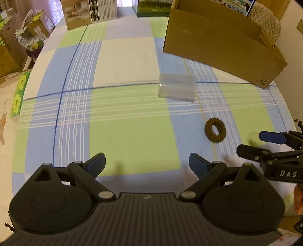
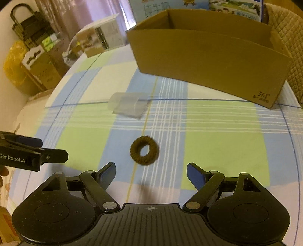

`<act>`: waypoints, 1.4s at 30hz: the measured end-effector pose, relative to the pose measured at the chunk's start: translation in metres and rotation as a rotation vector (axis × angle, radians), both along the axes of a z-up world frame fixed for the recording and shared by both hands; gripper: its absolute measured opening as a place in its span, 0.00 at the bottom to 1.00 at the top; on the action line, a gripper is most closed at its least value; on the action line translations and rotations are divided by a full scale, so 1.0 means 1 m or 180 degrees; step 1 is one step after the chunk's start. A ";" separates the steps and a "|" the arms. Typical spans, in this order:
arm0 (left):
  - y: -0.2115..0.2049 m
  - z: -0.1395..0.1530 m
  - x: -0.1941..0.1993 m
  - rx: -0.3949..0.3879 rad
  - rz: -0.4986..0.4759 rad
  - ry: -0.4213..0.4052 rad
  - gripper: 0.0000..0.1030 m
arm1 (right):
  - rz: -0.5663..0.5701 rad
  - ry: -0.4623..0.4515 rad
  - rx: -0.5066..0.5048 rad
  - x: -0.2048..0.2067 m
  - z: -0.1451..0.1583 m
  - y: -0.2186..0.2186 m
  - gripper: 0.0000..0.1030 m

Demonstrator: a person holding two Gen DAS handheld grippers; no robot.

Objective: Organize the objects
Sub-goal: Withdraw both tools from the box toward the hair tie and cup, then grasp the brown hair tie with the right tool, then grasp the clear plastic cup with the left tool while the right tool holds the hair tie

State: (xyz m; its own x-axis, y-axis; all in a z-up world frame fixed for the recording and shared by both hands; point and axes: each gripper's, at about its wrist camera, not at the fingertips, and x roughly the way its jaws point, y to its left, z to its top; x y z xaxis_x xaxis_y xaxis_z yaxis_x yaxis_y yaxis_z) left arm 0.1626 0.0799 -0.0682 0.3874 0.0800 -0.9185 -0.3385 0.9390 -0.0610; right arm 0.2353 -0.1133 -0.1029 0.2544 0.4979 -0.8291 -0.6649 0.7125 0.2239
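Note:
A brown fuzzy hair tie (image 2: 144, 150) lies flat on the checked cloth, just ahead of my right gripper (image 2: 151, 175), which is open and empty above the cloth. The tie also shows in the left wrist view (image 1: 215, 130), to the right of my left gripper (image 1: 147, 164), which is open and empty. A clear plastic box (image 1: 177, 87) lies farther out, and it shows in the right wrist view (image 2: 127, 105) too. An open cardboard box (image 2: 208, 54) stands at the back right, also in the left wrist view (image 1: 221, 43). The right gripper (image 1: 253, 143) shows at the right edge of the left wrist view.
The round table (image 1: 123, 123) has a green, blue and white checked cloth. Printed cartons (image 1: 90, 13) stand at its far edge. Stacked boxes and bags (image 1: 17, 41) crowd the floor to the left. A quilted chair back (image 2: 286, 37) is behind the cardboard box.

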 end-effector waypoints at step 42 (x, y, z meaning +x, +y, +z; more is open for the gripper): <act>0.010 -0.035 0.045 0.0131 -0.0096 0.0024 0.94 | 0.0224 -0.0488 -0.0364 0.038 -0.044 0.022 0.22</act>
